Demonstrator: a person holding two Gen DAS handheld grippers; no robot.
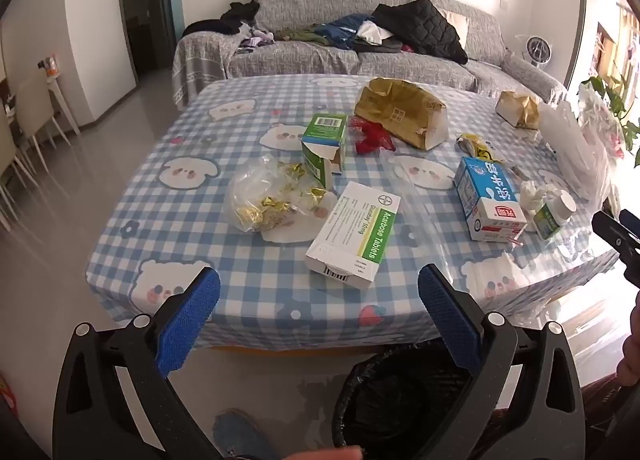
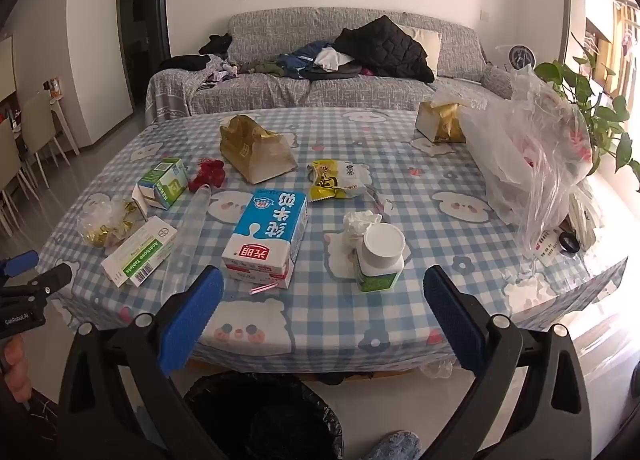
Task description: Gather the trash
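Left gripper [image 1: 319,292] and right gripper [image 2: 323,294] tilt down over the table [image 2: 400,324], fingers apart, empty.

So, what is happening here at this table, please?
A person holds a claw in each hand, ready to collect trash. The left claw and the right claw are both open and empty, hovering at the near edge of the table. A milk carton, a tablet box, a pill bottle and wrappers lie untouched. A bin with a black bag waits below.
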